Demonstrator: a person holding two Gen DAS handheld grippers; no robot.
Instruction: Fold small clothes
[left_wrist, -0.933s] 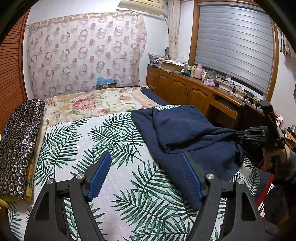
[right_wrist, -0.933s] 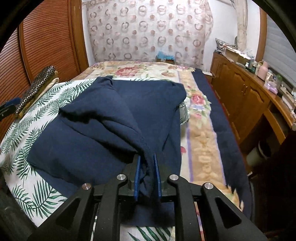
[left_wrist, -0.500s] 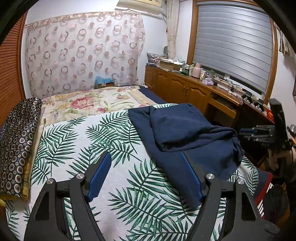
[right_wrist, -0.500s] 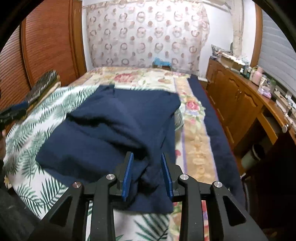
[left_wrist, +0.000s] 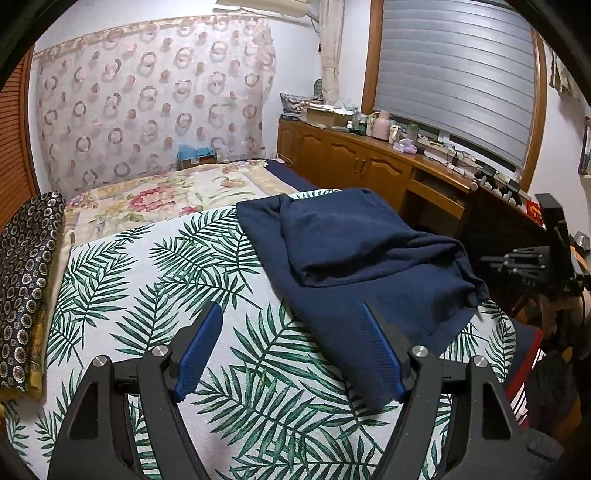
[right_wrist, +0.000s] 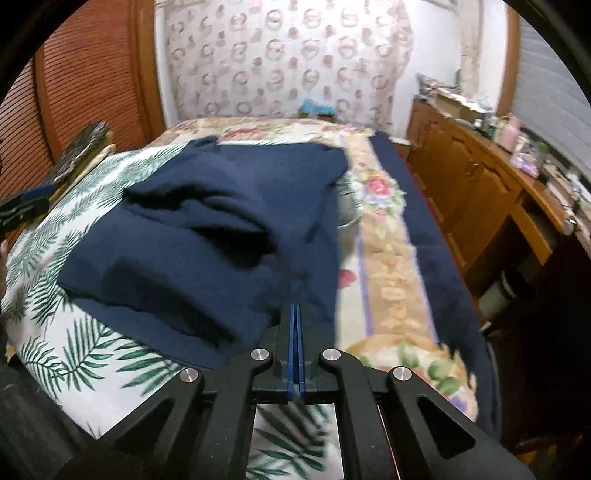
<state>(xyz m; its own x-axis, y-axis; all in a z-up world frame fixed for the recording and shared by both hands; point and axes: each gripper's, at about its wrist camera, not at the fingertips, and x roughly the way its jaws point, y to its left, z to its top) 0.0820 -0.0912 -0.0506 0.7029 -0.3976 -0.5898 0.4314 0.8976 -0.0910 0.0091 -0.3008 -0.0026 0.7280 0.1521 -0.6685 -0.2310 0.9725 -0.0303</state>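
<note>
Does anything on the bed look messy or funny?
Yes. The navy garment lies crumpled, its top layer bunched in a lump instead of folded flat, and one edge hangs off the bed side.

garment (left_wrist: 354, 258) on leaf sheet (left_wrist: 155, 280), apparently right of centre.

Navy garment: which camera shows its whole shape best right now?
The left wrist view. There the navy garment lies sharp and nearly whole on the palm-print sheet, its folded-over layer clear. The right wrist view shows it closer but motion-blurred, its near edge hidden behind the shut jaws.
</note>
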